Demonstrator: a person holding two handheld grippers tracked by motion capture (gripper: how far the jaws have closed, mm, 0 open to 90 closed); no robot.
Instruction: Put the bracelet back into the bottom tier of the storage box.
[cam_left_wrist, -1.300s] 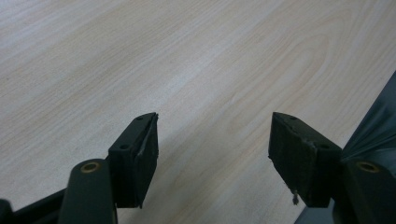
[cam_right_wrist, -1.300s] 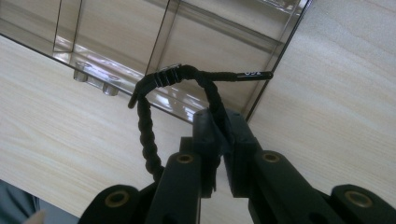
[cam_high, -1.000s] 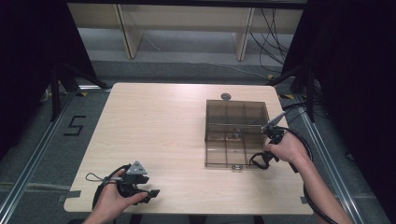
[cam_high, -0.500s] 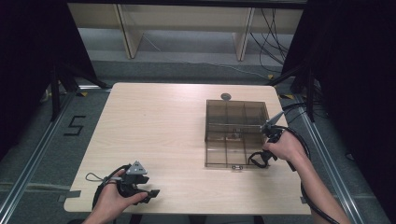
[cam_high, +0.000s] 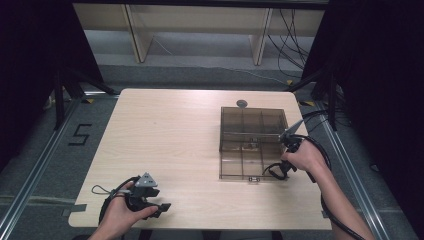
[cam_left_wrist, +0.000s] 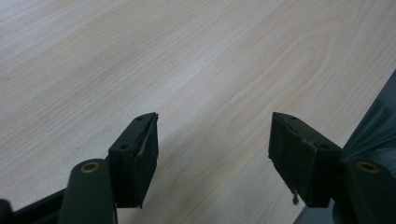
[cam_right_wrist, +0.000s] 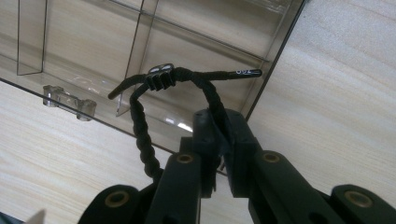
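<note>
A black braided cord (cam_right_wrist: 140, 121) with a small clasp (cam_right_wrist: 161, 74) forms a loop, and my right gripper (cam_right_wrist: 219, 121) is shut on it. In the high view that right gripper (cam_high: 283, 169) holds the cord (cam_high: 270, 173) at the near right corner of a clear brown compartment box (cam_high: 221, 145). In the right gripper view the loop hangs over the box's corner wall (cam_right_wrist: 275, 51). My left gripper (cam_high: 150, 197) rests at the table's near left edge. Its jaws stand wide apart over bare wood, so the left gripper (cam_left_wrist: 212, 144) is open and holds nothing.
The box has a clear latch (cam_right_wrist: 69, 102) on its near wall and small items (cam_high: 247, 146) in a middle compartment. A round dark object (cam_high: 242, 104) lies just behind the box. Light wood table (cam_high: 170, 140) spreads left of the box.
My right gripper and the cord have edged slightly left along the box's near corner. The left gripper has not moved.
</note>
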